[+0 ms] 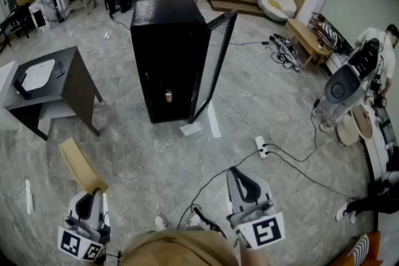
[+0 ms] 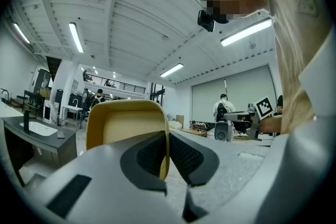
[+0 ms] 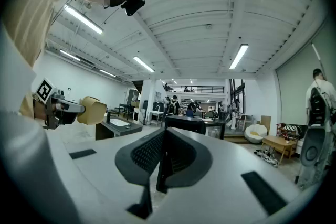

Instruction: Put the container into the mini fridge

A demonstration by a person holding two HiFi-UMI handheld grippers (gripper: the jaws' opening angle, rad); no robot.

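Note:
My left gripper at the lower left is shut on the rim of a tan, tray-like container; in the left gripper view the container stands up between the pads with its hollow side facing the camera. The container also shows in the right gripper view, far left. My right gripper is shut with nothing in it, its jaws pressed together. The black mini fridge stands ahead on the floor with its glass door swung open to the right. A small can sits low inside.
A dark side table holding a white basin stands left of the fridge. A power strip and cables trail over the floor on the right. A grey machine and a person are at far right. More furniture fills the back.

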